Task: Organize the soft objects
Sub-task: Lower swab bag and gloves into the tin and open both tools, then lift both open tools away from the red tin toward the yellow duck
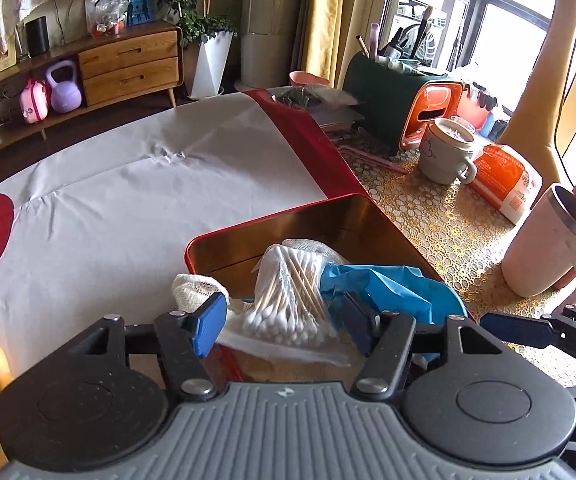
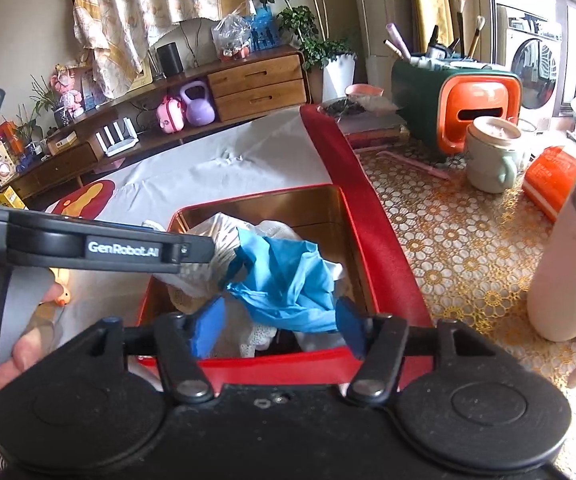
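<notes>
A red tin box [image 1: 248, 236] with a gold inside sits on the table; it also shows in the right wrist view [image 2: 371, 248]. Inside lie a clear bag of cotton swabs [image 1: 288, 300], white gauze [image 1: 192, 288] and a crumpled blue glove [image 1: 399, 284], also seen from the right [image 2: 288, 276]. My left gripper [image 1: 284, 328] is open just above the swab bag, fingers either side, not closed on it. My right gripper [image 2: 278, 330] is open over the box's near edge, the glove between its blue pads [image 2: 208, 328]. The left gripper's body crosses the right view [image 2: 120, 248].
A grey cloth with a red border [image 1: 148, 184] covers the table left of the box. On the lace mat to the right stand a white tumbler [image 1: 547, 240], a lidded mug [image 1: 445, 152], an orange packet [image 1: 507, 184] and an orange-green organizer [image 1: 403, 108]. A wooden sideboard [image 1: 128, 68] stands behind.
</notes>
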Tool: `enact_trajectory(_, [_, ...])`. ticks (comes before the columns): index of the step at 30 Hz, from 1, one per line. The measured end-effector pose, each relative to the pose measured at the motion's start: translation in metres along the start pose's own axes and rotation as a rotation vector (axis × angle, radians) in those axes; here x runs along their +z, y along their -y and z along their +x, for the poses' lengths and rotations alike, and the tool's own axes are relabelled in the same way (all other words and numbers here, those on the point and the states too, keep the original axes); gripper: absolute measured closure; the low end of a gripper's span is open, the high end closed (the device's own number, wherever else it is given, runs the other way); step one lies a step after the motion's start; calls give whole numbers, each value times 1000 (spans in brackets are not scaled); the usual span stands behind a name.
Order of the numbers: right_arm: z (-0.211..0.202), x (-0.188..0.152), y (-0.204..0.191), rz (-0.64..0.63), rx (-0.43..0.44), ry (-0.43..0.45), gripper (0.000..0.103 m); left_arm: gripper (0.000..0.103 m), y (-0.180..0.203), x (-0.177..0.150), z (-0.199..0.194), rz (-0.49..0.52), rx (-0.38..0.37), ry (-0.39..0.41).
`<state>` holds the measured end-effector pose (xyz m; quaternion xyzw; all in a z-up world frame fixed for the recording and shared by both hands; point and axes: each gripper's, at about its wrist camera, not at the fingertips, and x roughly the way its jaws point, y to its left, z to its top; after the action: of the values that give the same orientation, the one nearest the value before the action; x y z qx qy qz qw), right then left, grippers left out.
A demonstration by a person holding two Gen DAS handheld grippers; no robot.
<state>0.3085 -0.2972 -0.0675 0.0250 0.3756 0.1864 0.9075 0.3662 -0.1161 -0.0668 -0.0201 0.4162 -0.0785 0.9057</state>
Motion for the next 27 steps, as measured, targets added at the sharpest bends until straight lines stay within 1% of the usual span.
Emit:
enact_trajectory(3, [-11, -1, -2, -1, 2, 11, 39, 39, -2, -2, -11, -11, -2, 6])
enact_trajectory(15, [-49, -2, -20, -15, 38, 54, 38, 39, -8, -19, -67, -17, -11, 59])
enact_trajectory(17, [-54, -3, -25, -21, 44, 65, 35, 39, -8, -23, -78, -3, 0, 76])
enact_trajectory(18, [-57, -3, -27, -23, 47, 71, 31, 37, -8, -24, -83, -2, -1, 83])
enact_trajectory(19, [-59, -4, -30, -27, 50, 76, 30, 32, -9, -26, -88, -4, -7, 88])
enact_trajectory(20, [-61, -4, -33, -30, 55, 79, 30, 30, -11, -28, -93, -6, -11, 91])
enact_trajectory(23, [-68, -6, -43, -45, 71, 89, 30, 30, -15, -35, -107, -8, -11, 97])
enact_trajectory(26, [-74, -7, -54, -65, 82, 100, 26, 29, -21, -43, -123, -23, -3, 121])
enact_trajectory(27, [-76, -7, -58, -71, 85, 104, 25, 27, -23, -45, -127, -28, -3, 126])
